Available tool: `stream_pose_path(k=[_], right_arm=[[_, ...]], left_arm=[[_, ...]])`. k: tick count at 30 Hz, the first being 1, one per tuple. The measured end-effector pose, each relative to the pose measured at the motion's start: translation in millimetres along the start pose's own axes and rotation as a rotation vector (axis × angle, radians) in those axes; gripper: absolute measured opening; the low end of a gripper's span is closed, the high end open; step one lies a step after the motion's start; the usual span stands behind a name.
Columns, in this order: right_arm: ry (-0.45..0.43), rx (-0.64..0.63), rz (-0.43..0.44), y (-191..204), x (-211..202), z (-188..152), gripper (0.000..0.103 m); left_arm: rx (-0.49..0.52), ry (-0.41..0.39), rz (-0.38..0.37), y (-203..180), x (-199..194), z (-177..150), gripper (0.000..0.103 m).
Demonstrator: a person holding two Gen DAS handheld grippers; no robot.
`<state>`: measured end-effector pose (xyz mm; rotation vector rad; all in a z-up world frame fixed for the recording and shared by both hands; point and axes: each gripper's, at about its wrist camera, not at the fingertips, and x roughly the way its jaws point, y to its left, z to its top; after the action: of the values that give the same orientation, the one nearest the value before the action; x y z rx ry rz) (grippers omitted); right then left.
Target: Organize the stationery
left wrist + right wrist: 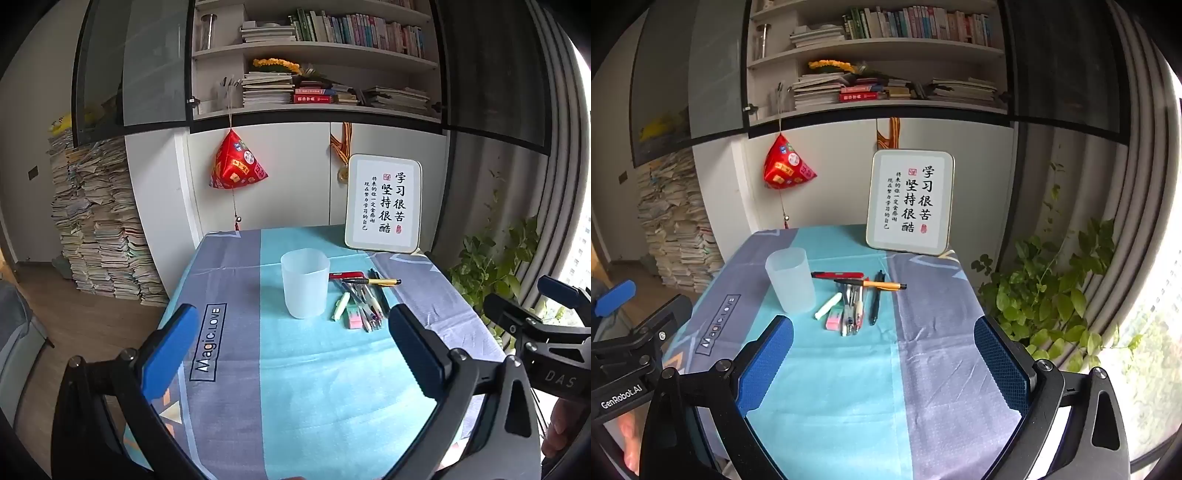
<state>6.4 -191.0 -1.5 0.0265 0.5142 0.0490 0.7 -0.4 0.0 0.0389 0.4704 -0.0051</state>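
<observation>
Both the left hand-held gripper [291, 332] and right hand-held gripper [884, 343] hover with jaws wide apart, holding nothing. On the cloth-covered tabletop [849, 387], a translucent white plastic cup [790, 280] stands upright; a loose pile of pens, highlighter and pink eraser [853, 302] lies just beside it at its 3 o'clock.

Home study, packed bookshelves [314, 55], towering paper stacks [99, 229], cloth-covered desk [849, 387], houseplant [1052, 295]
</observation>
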Motion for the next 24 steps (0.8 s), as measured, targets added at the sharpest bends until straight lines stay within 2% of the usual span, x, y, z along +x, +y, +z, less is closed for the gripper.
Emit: stream_pose_path(k=[8, 9, 14, 19, 24], right_arm=[[0.012, 0.008, -0.008, 6, 1, 0, 0.098], [0.013, 0.02, -0.002, -3, 1, -1, 0.098], [0.025, 0.023, 0.001, -1, 1, -4, 0.098], [0.036, 0.034, 0.003, -3, 9, -1, 0.098], [0.042, 0.04, -0.001, -4, 14, -1, 0.098]], left_arm=[[0.0, -0.005, -0.017, -12, 1, 1, 0.102], [0.002, -0.003, -0.018, -14, 2, 2, 0.102], [-0.009, 0.006, -0.033, -1, 3, 0, 0.102], [-0.006, 0.03, -0.011, 0, 9, -1, 0.101], [-0.008, 0.026, -0.038, 0, 10, -1, 0.101]])
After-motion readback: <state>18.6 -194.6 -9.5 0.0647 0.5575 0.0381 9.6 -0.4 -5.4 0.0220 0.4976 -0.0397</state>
